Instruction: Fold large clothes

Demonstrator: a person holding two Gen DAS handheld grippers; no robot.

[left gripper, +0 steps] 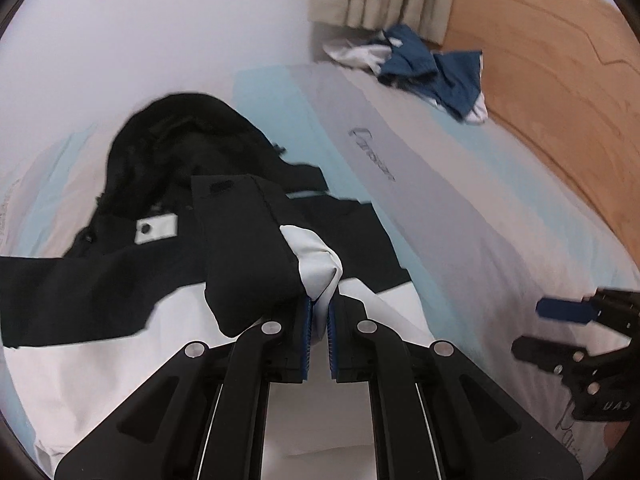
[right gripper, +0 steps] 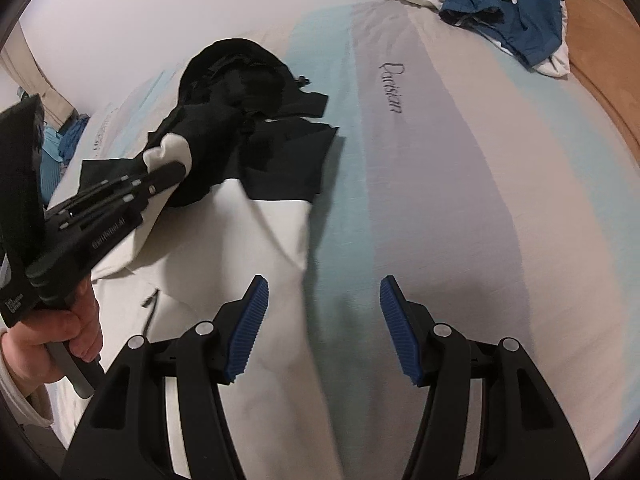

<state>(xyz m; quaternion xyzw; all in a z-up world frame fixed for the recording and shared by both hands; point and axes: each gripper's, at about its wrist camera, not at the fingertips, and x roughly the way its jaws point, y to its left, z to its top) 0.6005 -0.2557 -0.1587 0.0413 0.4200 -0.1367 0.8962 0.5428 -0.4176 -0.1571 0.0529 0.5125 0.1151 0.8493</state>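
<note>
Jacket [right gripper: 224, 184], black-and-white, lies spread on bed [right gripper: 460, 200]. My left tongs [left gripper: 319, 320] pinch its sleeve [left gripper: 256, 248], lifted over body. My right tongs [right gripper: 322, 328] gape wide above jacket's edge, empty.

A jacket [right gripper: 224, 184] lies on the bed [right gripper: 460, 200], clothes [right gripper: 504, 12] behind.

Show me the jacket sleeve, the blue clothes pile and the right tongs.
jacket sleeve [left gripper: 248, 248]: left wrist view, black cuff.
blue clothes pile [right gripper: 516, 12]: right wrist view, blue fabric middle.
right tongs [right gripper: 324, 330]: right wrist view, between open tips.
</note>
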